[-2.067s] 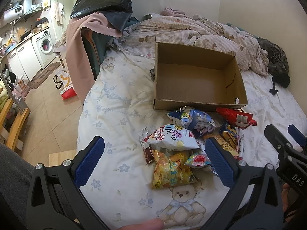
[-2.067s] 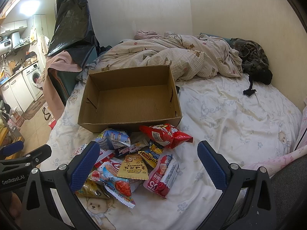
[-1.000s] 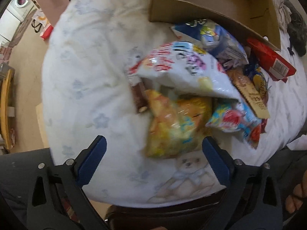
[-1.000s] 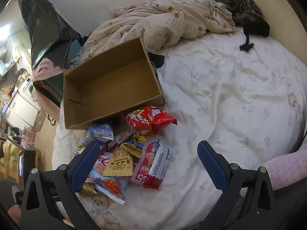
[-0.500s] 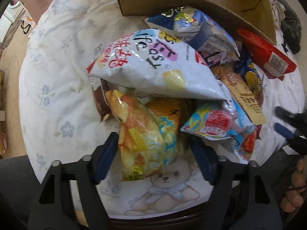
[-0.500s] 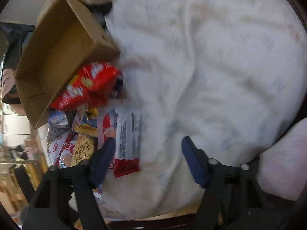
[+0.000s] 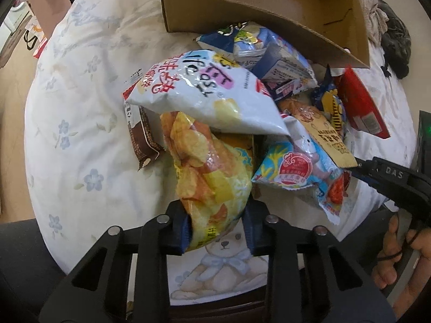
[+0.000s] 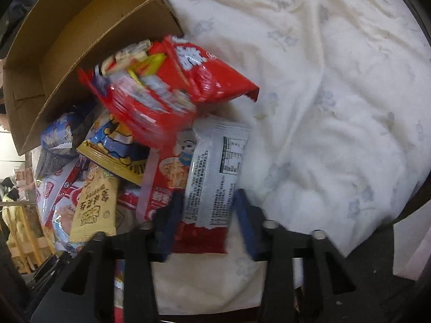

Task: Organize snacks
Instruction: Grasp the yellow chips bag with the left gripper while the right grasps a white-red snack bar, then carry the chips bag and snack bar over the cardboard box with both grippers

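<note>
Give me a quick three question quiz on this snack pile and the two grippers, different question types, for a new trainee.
1. True or false: the cardboard box already holds snacks.
2. Which packet sits between the left gripper's fingers? A) yellow chip bag B) white chip bag C) red bag
3. Fill in: the right gripper is closing around a red and ___ packet.

Key: 1 false; 2 A; 3 white.

Bare bedsheet (image 8: 336, 107) lay open across the right of the right wrist frame. The snack pile (image 7: 242, 113) crowded against the cardboard box (image 7: 269, 13) wall, blocking the upper centre of the left wrist frame.
</note>
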A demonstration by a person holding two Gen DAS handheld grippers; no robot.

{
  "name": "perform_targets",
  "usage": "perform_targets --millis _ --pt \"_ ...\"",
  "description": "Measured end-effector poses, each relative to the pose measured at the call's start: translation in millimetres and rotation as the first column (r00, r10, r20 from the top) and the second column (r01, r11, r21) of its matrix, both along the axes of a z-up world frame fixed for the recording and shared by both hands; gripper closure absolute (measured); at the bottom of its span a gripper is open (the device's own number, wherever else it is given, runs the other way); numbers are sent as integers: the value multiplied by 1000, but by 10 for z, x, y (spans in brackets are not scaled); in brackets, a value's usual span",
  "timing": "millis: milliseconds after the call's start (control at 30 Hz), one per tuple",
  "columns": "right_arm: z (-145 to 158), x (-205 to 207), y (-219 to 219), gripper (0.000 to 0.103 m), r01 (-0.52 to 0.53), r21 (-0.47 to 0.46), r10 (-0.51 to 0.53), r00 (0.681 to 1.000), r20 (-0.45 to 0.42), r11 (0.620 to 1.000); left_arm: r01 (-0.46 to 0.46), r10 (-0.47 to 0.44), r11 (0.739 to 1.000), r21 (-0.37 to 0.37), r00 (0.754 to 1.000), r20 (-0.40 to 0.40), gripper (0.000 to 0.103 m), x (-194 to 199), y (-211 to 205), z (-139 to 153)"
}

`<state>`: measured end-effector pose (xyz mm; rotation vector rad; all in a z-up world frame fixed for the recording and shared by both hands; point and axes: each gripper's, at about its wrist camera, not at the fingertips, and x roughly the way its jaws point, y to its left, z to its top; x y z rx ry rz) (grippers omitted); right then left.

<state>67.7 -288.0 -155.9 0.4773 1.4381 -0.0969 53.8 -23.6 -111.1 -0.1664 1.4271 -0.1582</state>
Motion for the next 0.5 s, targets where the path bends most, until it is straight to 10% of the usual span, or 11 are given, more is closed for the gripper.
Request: perform_targets --millis 500 --pt "669 -478 -371 70 90 82 -107 964 244 993 -48 42 998 50 993 109 79 -306 382 367"
